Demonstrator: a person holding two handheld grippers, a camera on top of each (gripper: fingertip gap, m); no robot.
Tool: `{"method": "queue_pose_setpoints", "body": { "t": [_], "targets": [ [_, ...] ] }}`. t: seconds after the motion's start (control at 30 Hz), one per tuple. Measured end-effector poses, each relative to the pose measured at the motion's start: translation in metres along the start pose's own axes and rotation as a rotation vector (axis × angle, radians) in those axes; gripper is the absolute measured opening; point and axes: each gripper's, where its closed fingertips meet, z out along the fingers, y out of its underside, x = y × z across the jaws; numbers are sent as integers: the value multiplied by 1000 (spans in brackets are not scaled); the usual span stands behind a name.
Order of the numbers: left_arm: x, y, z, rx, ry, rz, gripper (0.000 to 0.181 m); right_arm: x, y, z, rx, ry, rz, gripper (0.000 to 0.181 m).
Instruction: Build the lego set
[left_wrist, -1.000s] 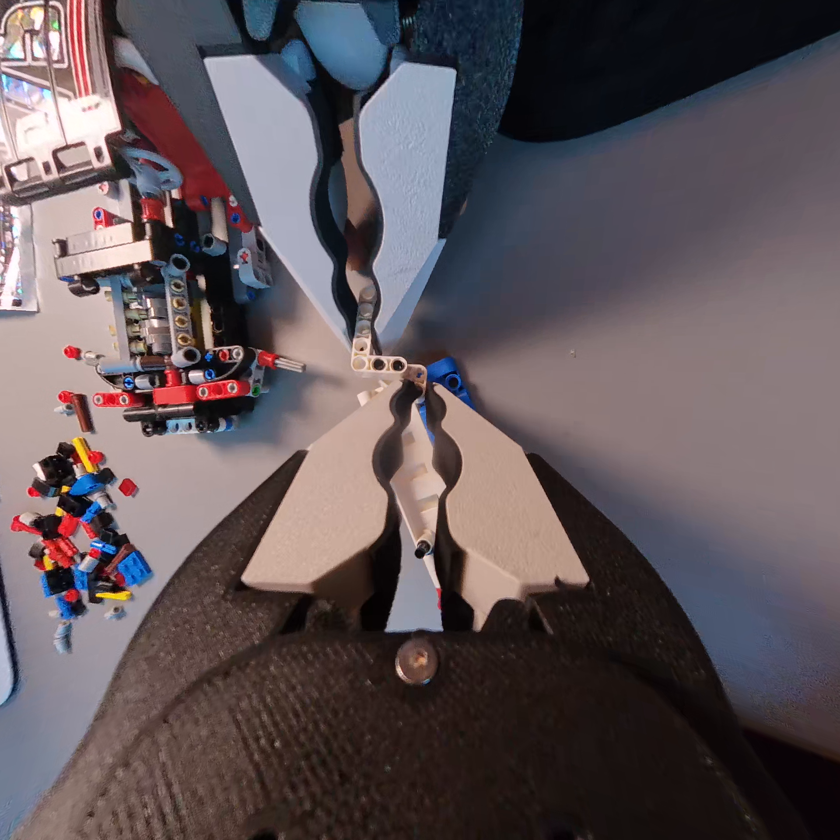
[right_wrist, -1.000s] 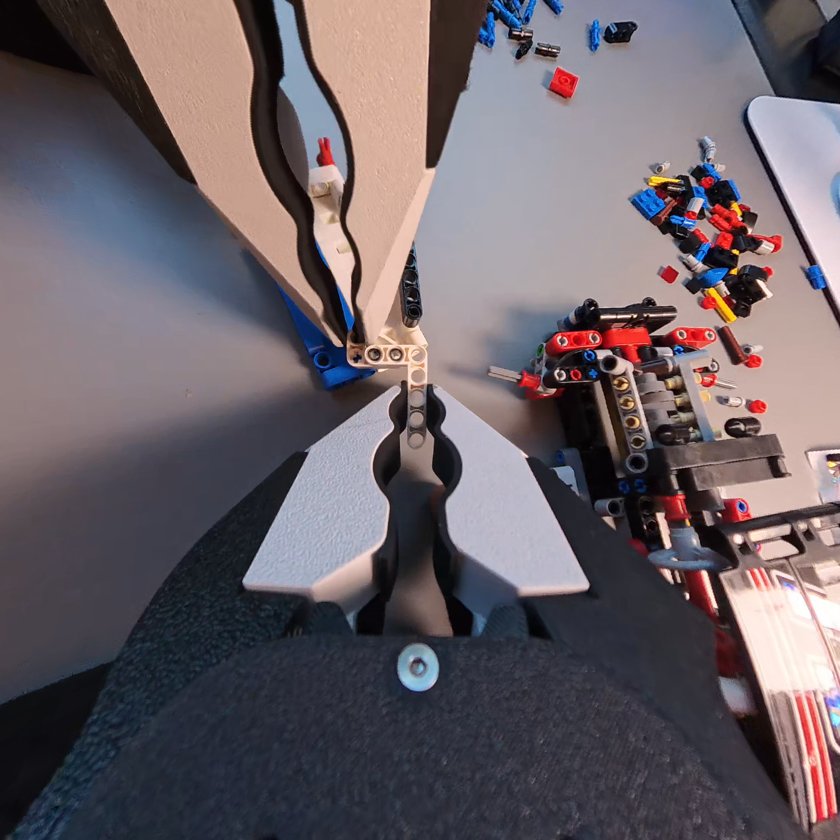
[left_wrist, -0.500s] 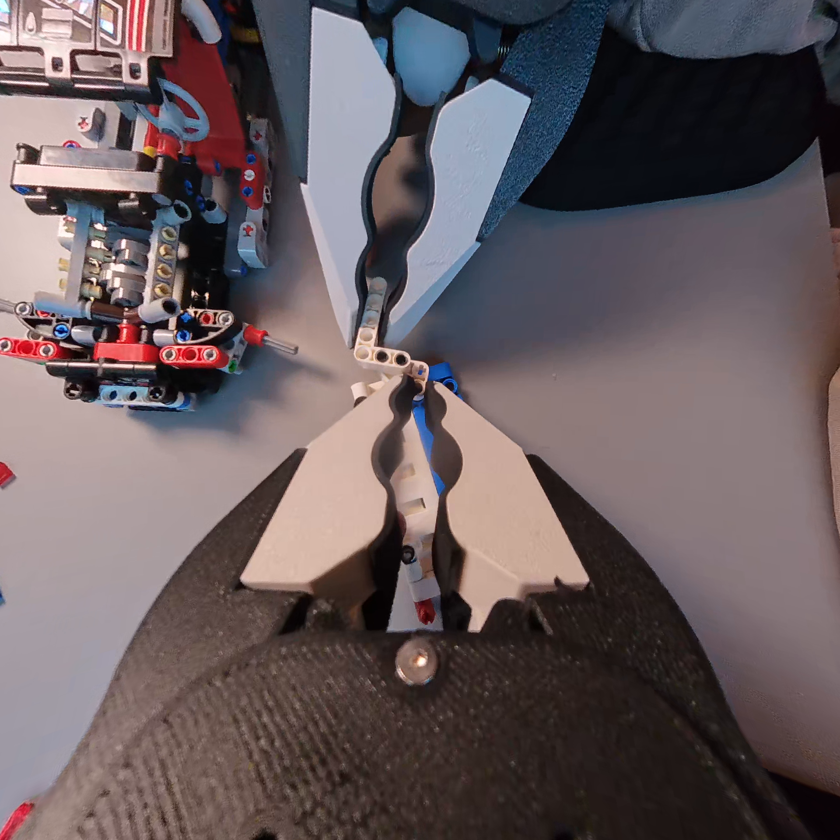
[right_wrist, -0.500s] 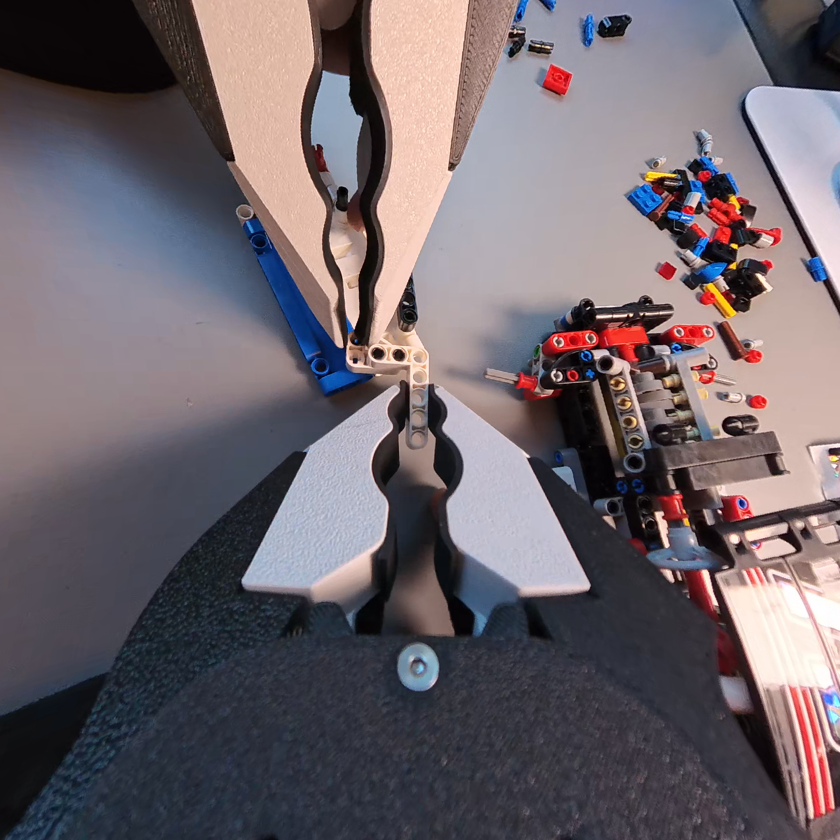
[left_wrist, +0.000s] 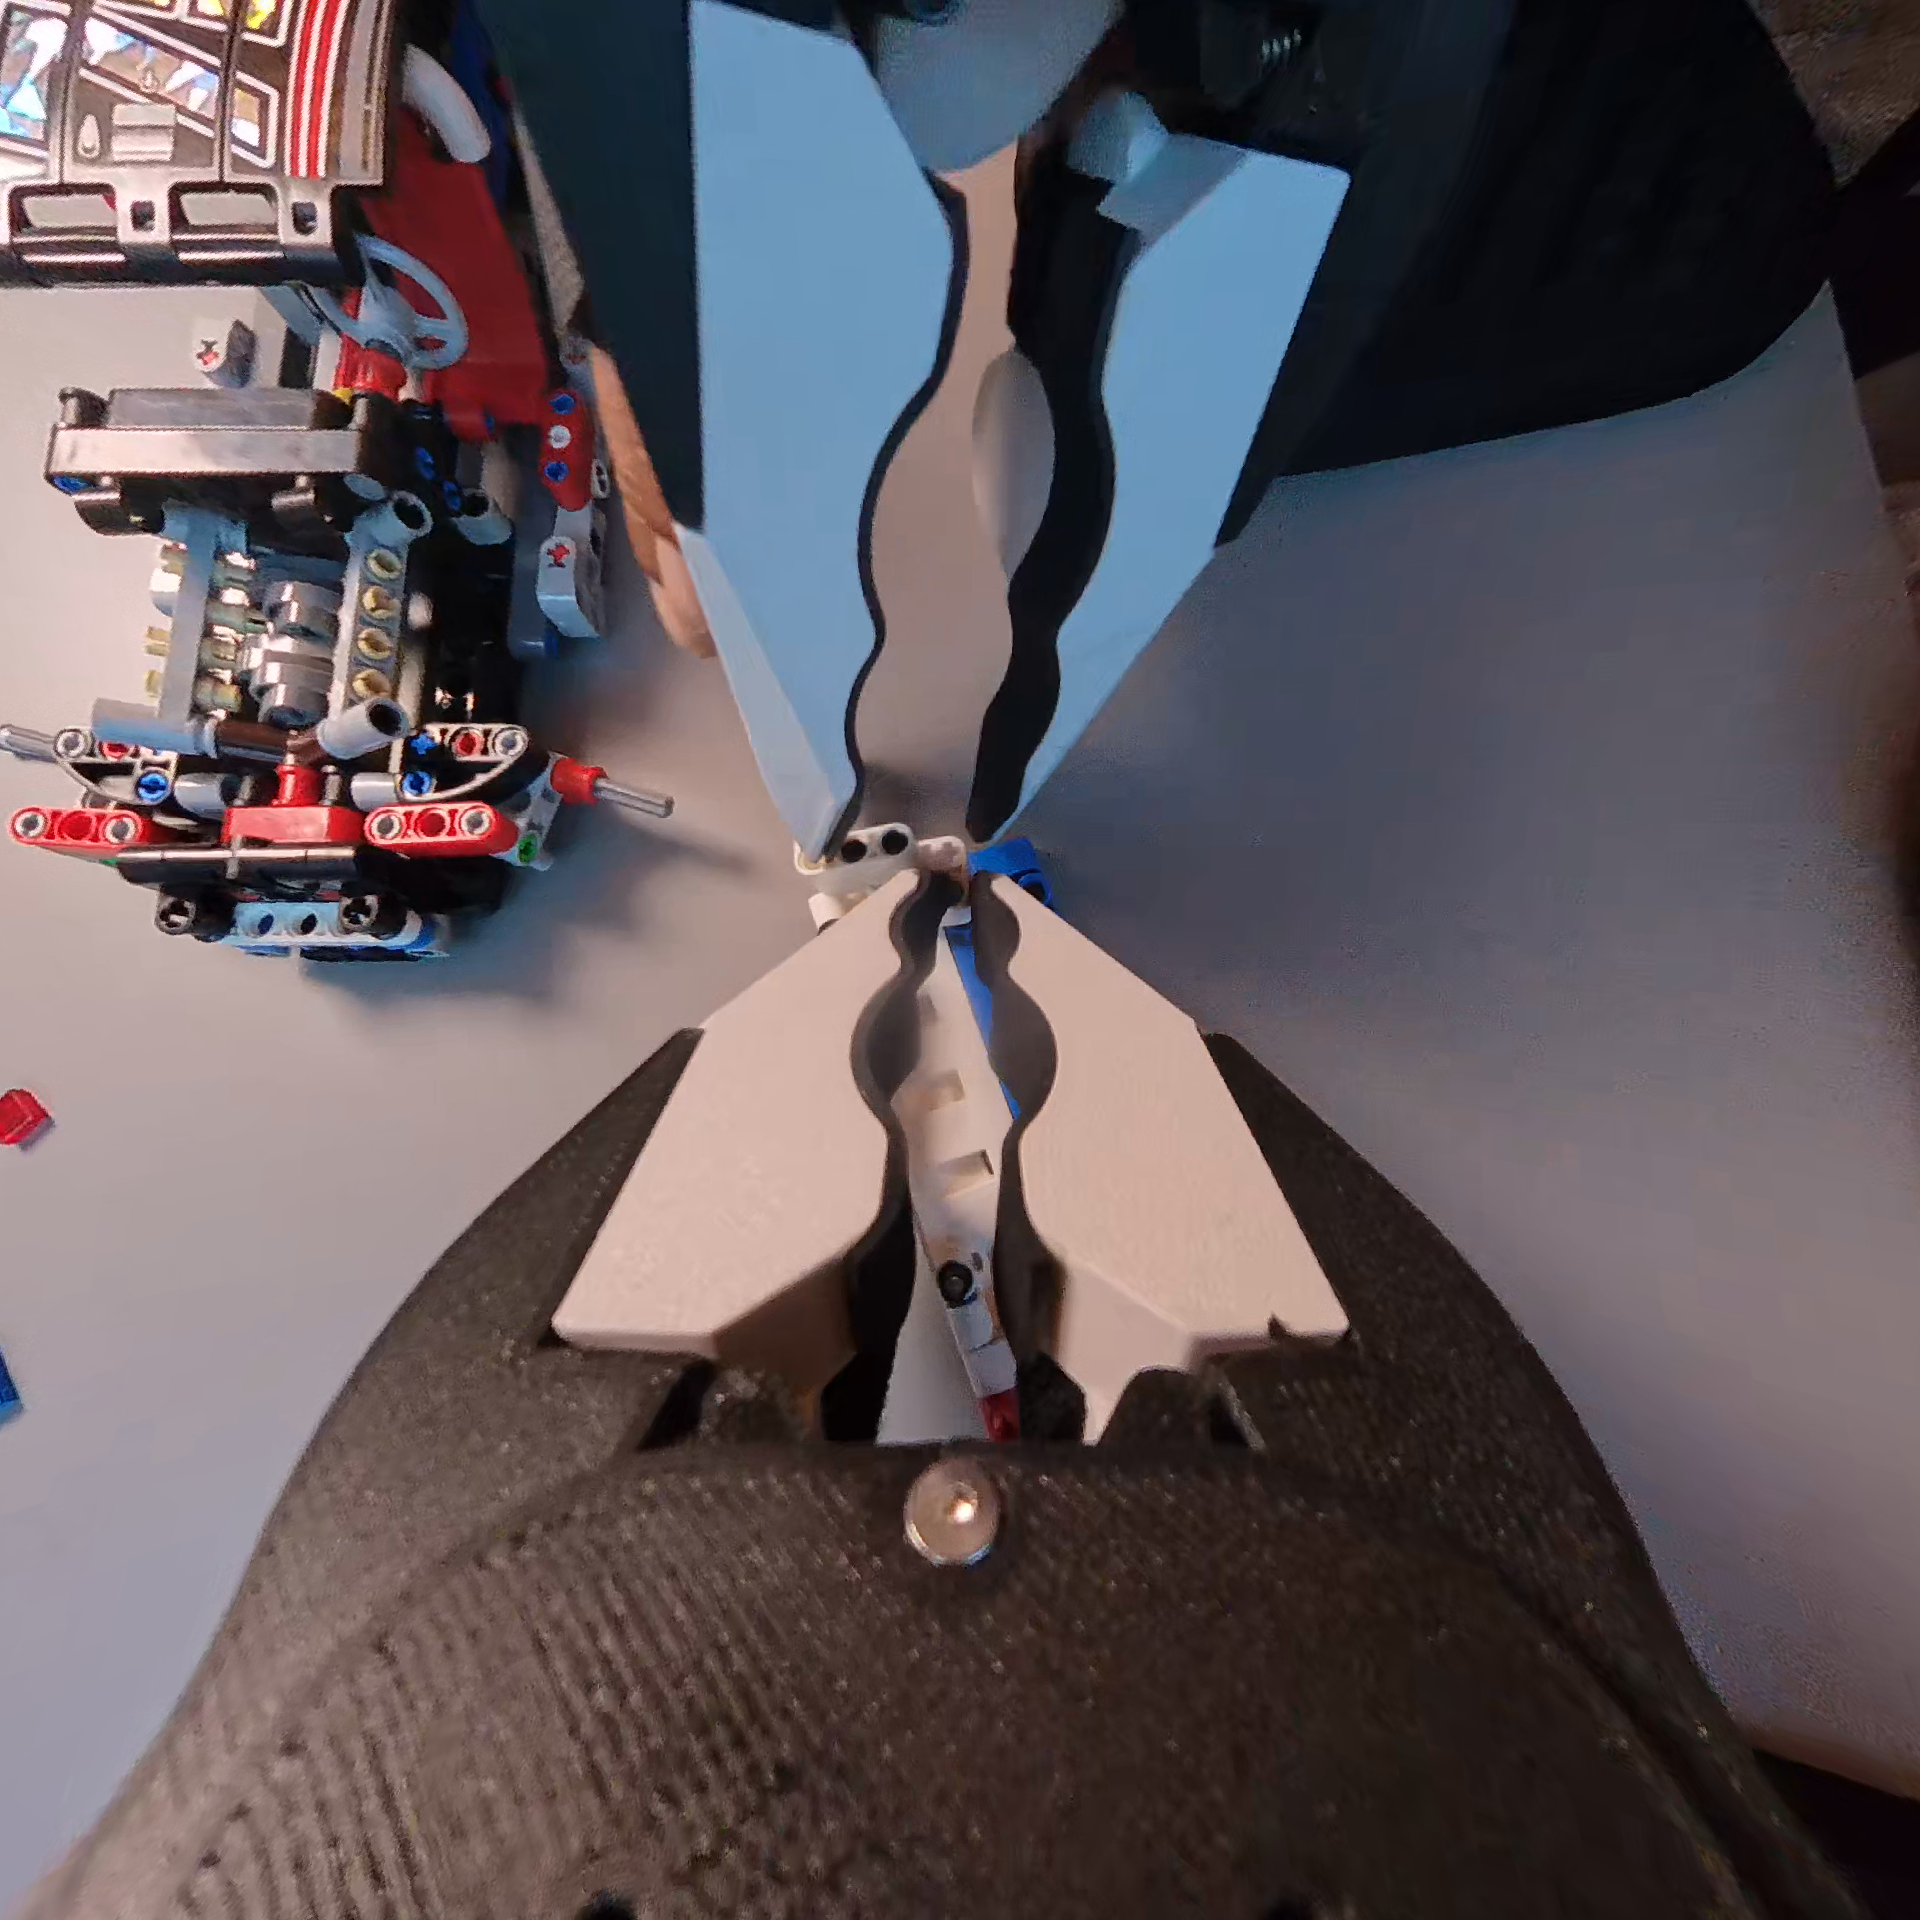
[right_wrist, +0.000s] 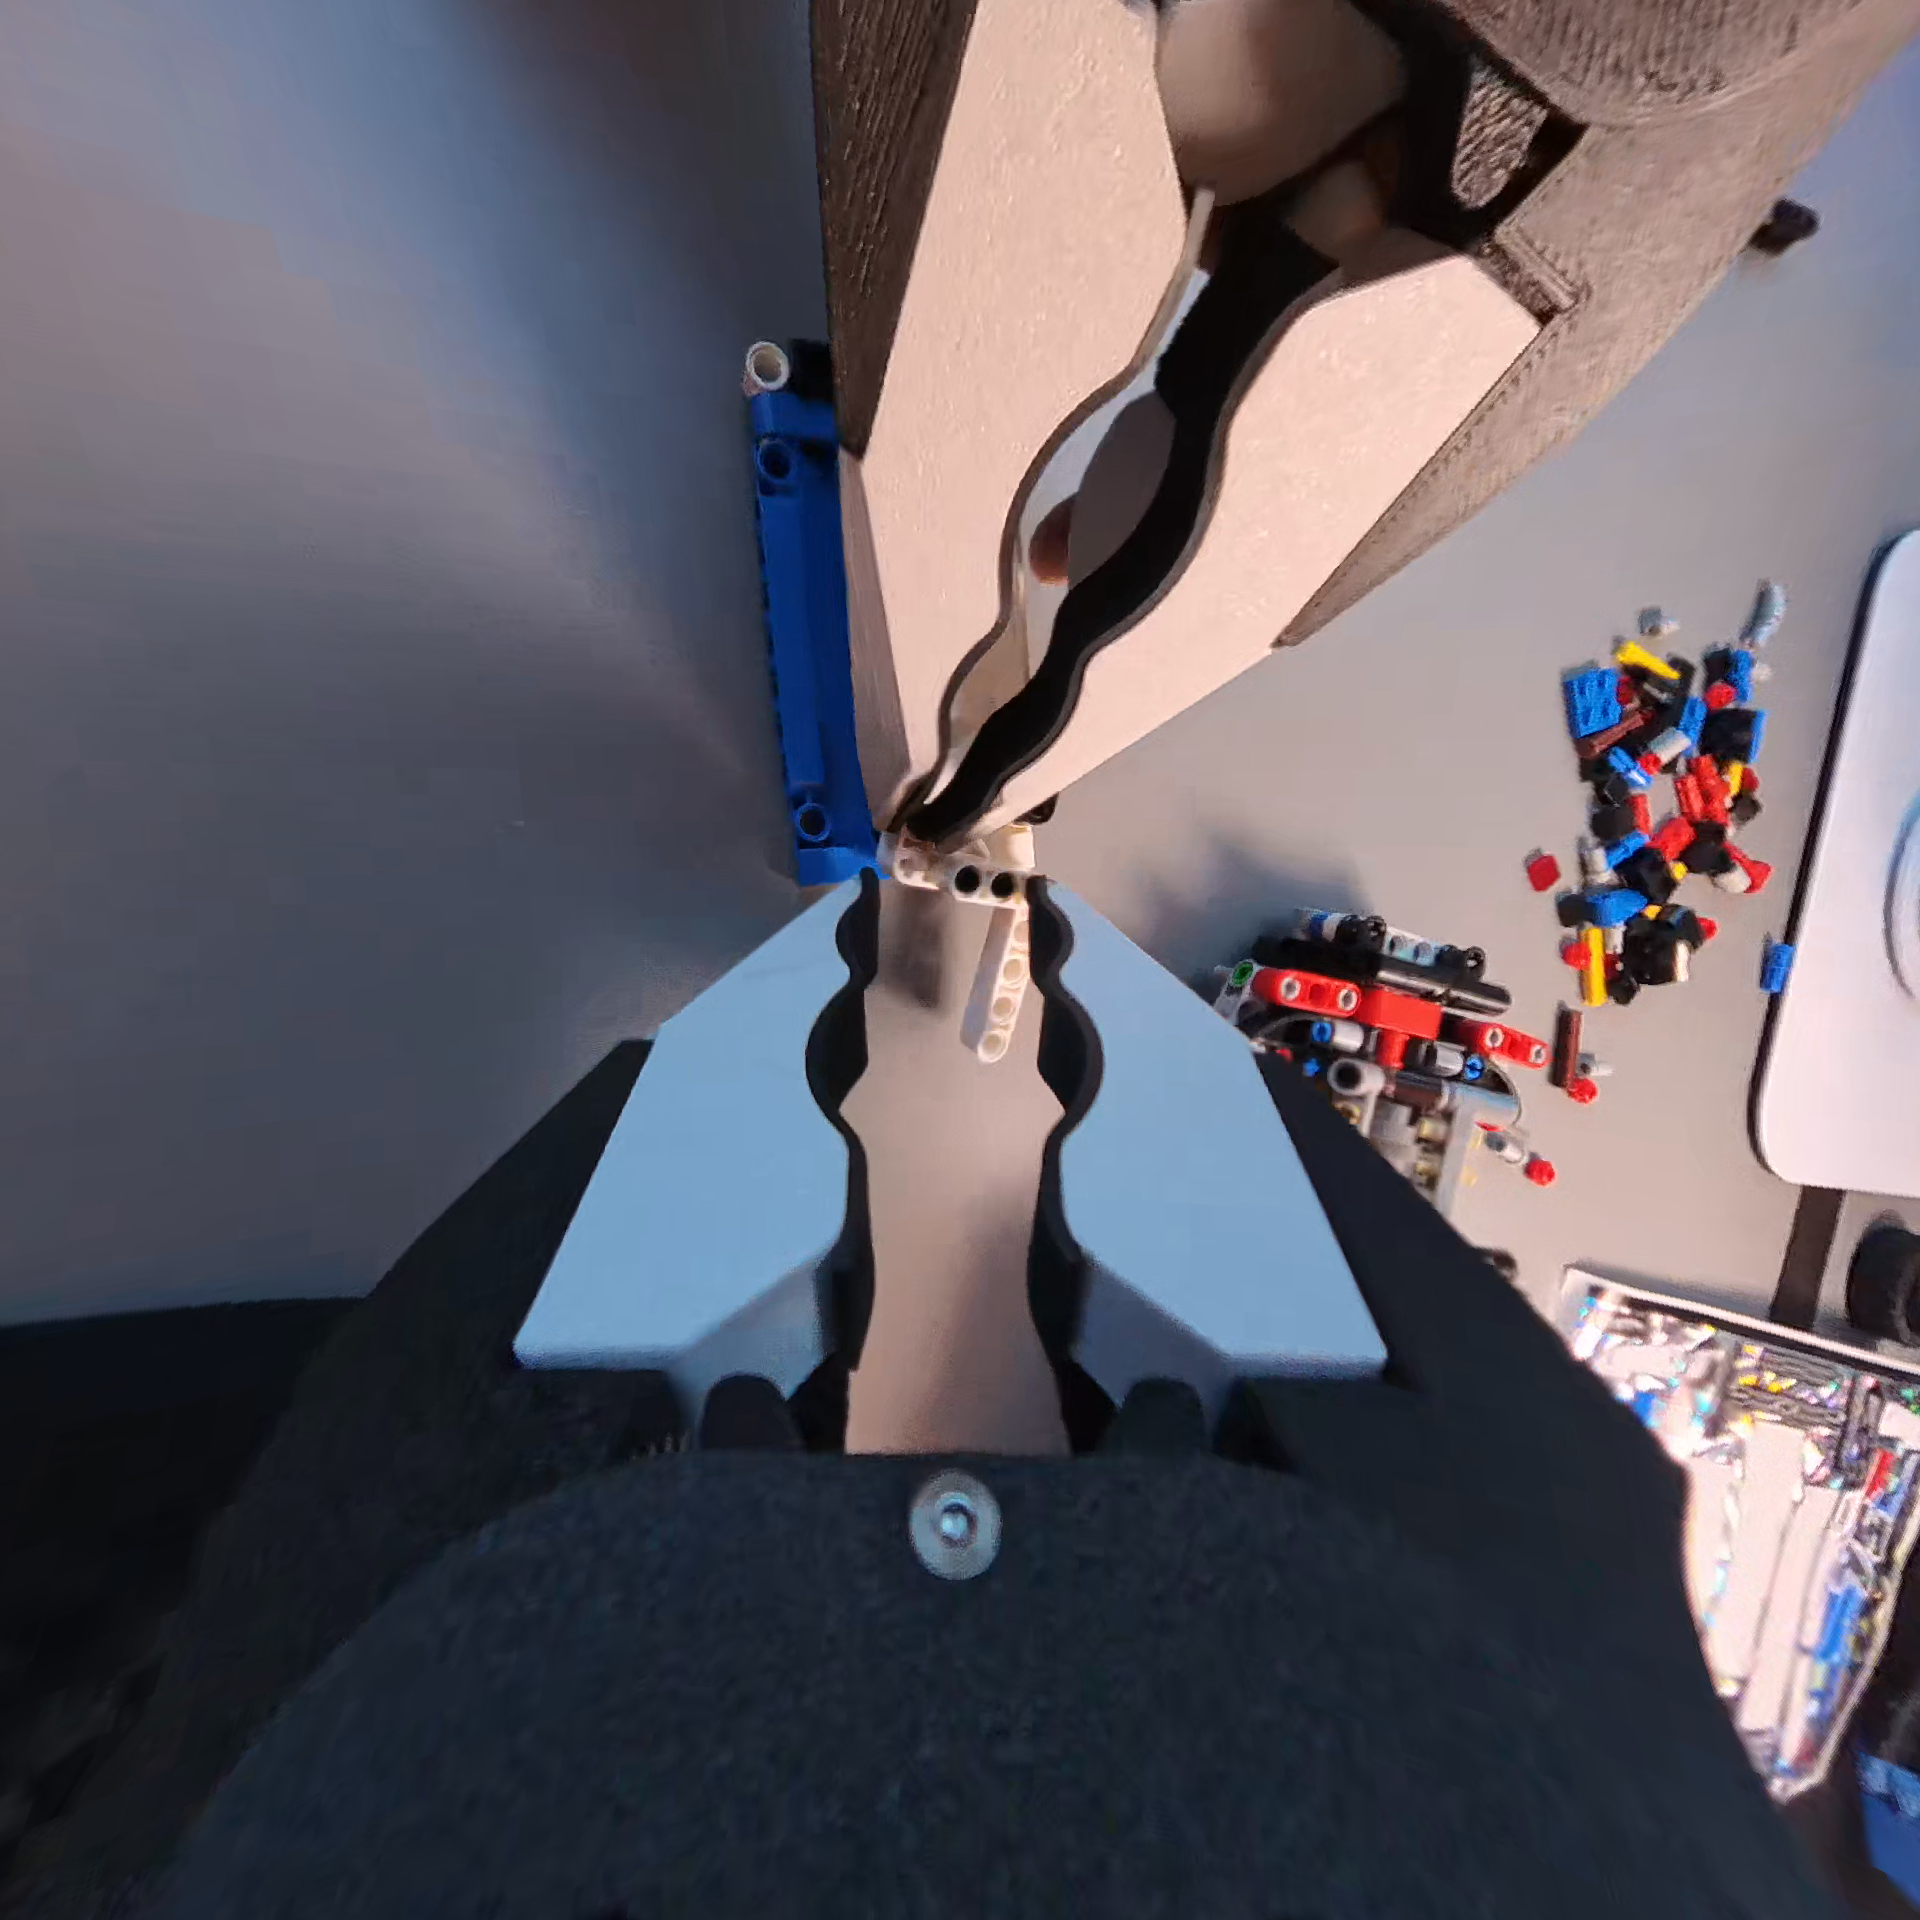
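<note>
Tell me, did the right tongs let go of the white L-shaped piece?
Yes. The right tongs have opened; their fingers now stand apart beside the white L-shaped beam, which stays at the blue beam.

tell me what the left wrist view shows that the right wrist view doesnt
Only the left wrist view shows the white assembly clamped along the left hand-held gripper, and the model's pale steering wheel.

Only the right wrist view shows the pile of loose small pieces, the full blue beam and the hanging leg of the white L-shaped beam between the open fingers of the right hand-held gripper.

Both show the L-beam's short arm, the partly built model and the grey table.
</note>
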Motion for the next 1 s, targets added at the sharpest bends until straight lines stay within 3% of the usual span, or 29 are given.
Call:
{"method": "queue_pose_setpoints", "body": {
  "t": [0.2, 0.53, 0.73, 0.87, 1.0],
  "targets": [
    [2, 1, -2, 29, -14, 63, 5, -1, -19, -8, -19, -98, -83, 13],
    [4, 4, -5, 37, -116, 250, 7, -5, -12, 3, -85, -112, -38, 7],
    [6, 12, -39, 54, -117, 125, 41, -7, -16, 4, -83, -115, -41, 12],
    [6, 40, -56, 30, -120, -2, 59, -6, -20, 2, -73, -129, -32, 13],
    [10, 68, -54, 6, -117, -92, 71, -6, -15, 8, -116, -147, -45, 13]
  ]
}}
